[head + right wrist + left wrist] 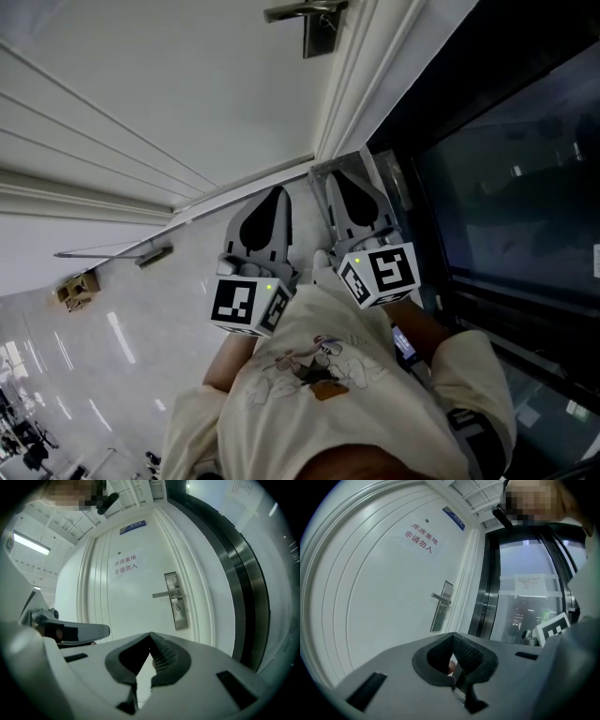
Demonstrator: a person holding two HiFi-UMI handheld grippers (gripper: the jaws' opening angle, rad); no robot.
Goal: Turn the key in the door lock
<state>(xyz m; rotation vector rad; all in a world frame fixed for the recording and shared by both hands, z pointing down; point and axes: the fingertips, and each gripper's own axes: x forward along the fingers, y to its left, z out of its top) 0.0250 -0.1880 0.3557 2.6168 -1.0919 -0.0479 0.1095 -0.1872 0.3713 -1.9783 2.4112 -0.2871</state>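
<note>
A white door (169,84) carries a silver lever handle (305,11) on a long lock plate (176,601), with a keyhole below the lever; it is too small to tell whether a key is in it. Both grippers are held side by side, pointing level at the door and well short of it. The tips of my left gripper (452,635) meet, so it is shut. A small reddish thing and a metal strip show low in its gap; I cannot tell what they are. My right gripper (150,634) is shut with nothing between its jaws.
A dark-framed glass panel (506,169) stands right of the door frame. The door bears a paper notice with red characters (421,538) and a blue sign (453,517). A glossy floor (94,347) lies below, with a small brown object (77,289) on it.
</note>
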